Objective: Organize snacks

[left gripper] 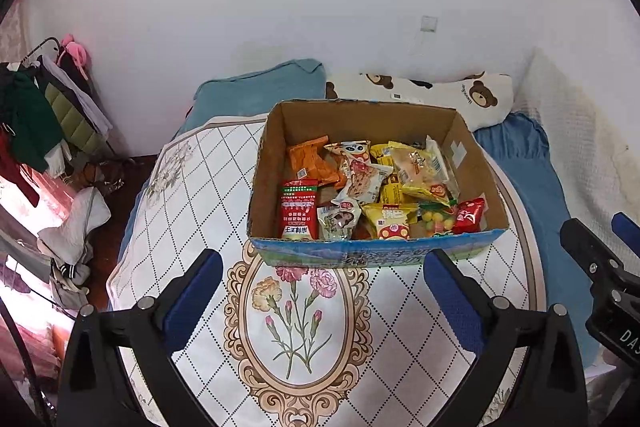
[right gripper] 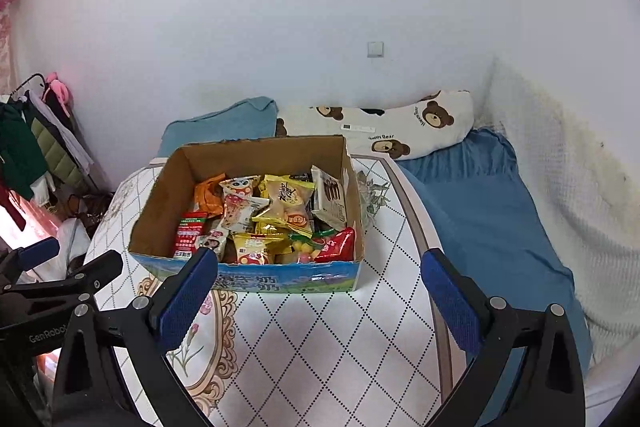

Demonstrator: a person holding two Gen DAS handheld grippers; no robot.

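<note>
An open cardboard box with a blue printed front stands on a white quilted cloth with a flower medallion. It holds several snack packets: a red packet, an orange one, yellow ones and a small red one. The box also shows in the right wrist view. My left gripper is open and empty, just short of the box's front wall. My right gripper is open and empty, in front of the box's front wall.
A teal pillow and a bear-print pillow lie behind the box against the white wall. A blue blanket lies to the right. A clothes rack and piled laundry stand at the left. The right gripper shows at the right edge.
</note>
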